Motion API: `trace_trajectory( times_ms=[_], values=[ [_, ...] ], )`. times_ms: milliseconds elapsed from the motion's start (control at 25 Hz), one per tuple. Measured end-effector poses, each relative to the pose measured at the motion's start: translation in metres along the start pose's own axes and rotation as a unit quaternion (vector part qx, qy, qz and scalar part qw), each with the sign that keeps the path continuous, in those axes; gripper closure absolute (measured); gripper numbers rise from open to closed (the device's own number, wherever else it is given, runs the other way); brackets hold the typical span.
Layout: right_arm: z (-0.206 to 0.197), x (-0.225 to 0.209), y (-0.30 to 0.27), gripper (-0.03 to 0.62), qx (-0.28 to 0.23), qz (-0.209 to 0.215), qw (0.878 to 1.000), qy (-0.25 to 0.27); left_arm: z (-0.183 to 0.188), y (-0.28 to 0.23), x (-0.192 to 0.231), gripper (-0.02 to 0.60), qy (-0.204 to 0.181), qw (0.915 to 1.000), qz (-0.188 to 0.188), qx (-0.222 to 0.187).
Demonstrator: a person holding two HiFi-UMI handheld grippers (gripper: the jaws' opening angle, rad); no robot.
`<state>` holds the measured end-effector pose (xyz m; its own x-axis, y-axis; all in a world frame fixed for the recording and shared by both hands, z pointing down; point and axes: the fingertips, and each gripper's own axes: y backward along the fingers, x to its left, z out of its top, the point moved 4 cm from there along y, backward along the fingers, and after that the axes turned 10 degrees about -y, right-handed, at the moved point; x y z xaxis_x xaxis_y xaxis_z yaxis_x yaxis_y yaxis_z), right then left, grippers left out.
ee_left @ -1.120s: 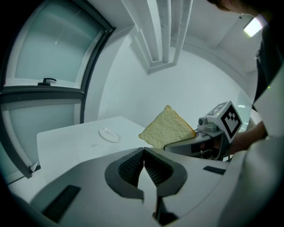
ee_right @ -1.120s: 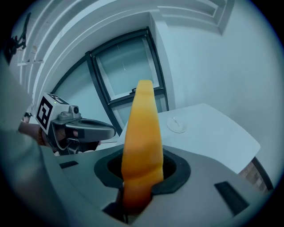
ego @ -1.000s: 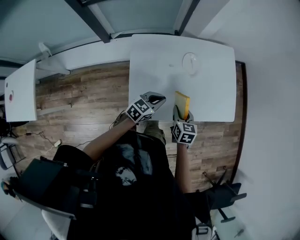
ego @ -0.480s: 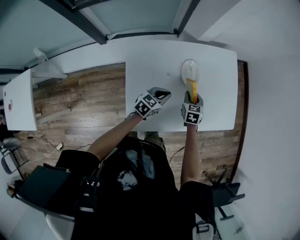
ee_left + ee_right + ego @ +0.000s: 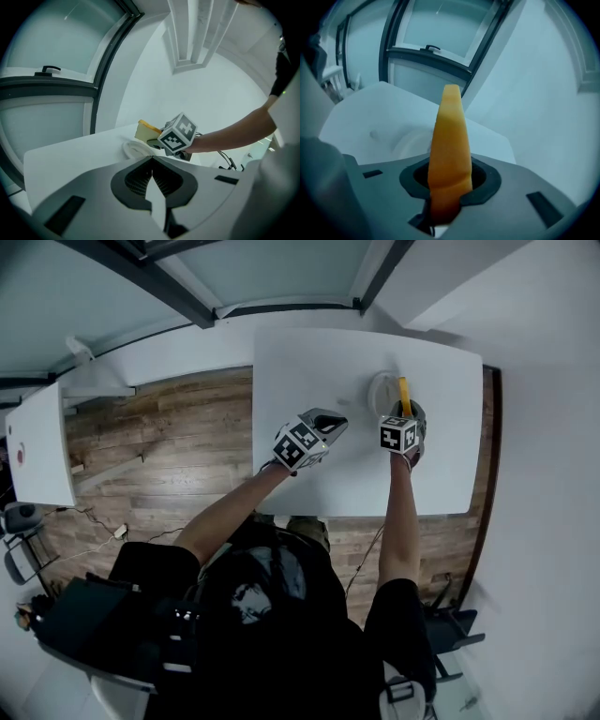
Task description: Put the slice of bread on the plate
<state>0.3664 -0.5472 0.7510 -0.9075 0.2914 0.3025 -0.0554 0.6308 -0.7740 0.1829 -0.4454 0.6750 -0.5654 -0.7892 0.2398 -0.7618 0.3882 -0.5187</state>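
A yellow-crusted slice of bread (image 5: 404, 394) stands on edge in my right gripper (image 5: 406, 412), whose jaws are shut on its lower part. It hangs at the right rim of the small white plate (image 5: 382, 390) on the white table (image 5: 309, 362). In the right gripper view the bread (image 5: 450, 140) rises straight up between the jaws, with the plate (image 5: 410, 140) pale behind and to its left. My left gripper (image 5: 332, 422) hovers over the table left of the plate, jaws shut and empty. The left gripper view shows the plate (image 5: 135, 150), the bread (image 5: 146, 131) and the right gripper's marker cube (image 5: 177, 133) ahead.
The table's front edge (image 5: 356, 512) runs just before my body, with wooden floor (image 5: 159, 437) to its left. A second white table (image 5: 42, 446) stands far left. Walls and a window frame (image 5: 431, 51) close off the far side.
My right gripper has carried the bread from the table's near edge out to the plate and rolled it edge-on. The left gripper has drifted a little forward and right.
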Motion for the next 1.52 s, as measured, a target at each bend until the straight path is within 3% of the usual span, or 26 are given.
trace_trajectory(
  times_ms=[80,160,280,320,520,720,760,880,1040,1240,1360,1520],
  values=[
    [-0.004,0.003,-0.011,0.485,0.025,0.009,0.999,0.021,-0.002,0.004,0.002,0.578,0.008,1.0,-0.003,0.0],
    [-0.01,0.016,-0.016,0.483,0.052,0.057,0.997,0.02,-0.007,0.008,0.005,0.578,0.025,0.9997,-0.005,-0.002],
    [-0.021,0.037,-0.007,0.288,0.07,0.122,0.99,0.008,-0.019,0.018,0.002,0.578,0.041,0.9991,-0.004,0.006],
    [-0.023,0.04,-0.004,0.264,0.071,0.134,0.988,0.004,-0.021,0.019,0.002,0.578,0.043,0.9991,-0.005,0.007],
    [-0.041,0.047,0.01,0.201,0.079,0.169,0.982,-0.015,-0.026,0.019,-0.005,0.578,0.046,0.9988,-0.014,0.009],
    [-0.056,0.053,0.048,0.204,0.064,0.189,0.976,-0.091,-0.027,0.026,-0.017,0.578,0.047,0.9984,-0.03,0.006],
    [-0.056,0.051,0.061,0.221,0.042,0.191,0.974,-0.116,-0.025,0.029,-0.02,0.578,0.048,0.9983,-0.033,0.0],
    [-0.051,0.045,0.122,0.444,-0.047,0.18,0.965,-0.185,-0.02,0.046,-0.032,0.578,0.044,0.9983,-0.032,-0.02],
    [-0.059,0.041,0.194,0.579,-0.121,0.157,0.948,-0.249,-0.008,0.071,-0.053,0.578,0.023,0.9984,-0.023,-0.047],
    [-0.086,0.049,0.265,0.583,-0.154,0.123,0.931,-0.307,-0.001,0.096,-0.089,0.578,-0.006,0.9976,-0.009,-0.069],
    [-0.091,0.06,0.29,0.583,-0.181,0.101,0.924,-0.321,0.007,0.104,-0.102,0.578,-0.049,0.9958,0.005,-0.077],
    [-0.09,0.078,0.303,0.583,-0.193,0.116,0.924,-0.309,0.017,0.109,-0.115,0.578,-0.06,0.9944,-0.005,-0.087]
  ],
)
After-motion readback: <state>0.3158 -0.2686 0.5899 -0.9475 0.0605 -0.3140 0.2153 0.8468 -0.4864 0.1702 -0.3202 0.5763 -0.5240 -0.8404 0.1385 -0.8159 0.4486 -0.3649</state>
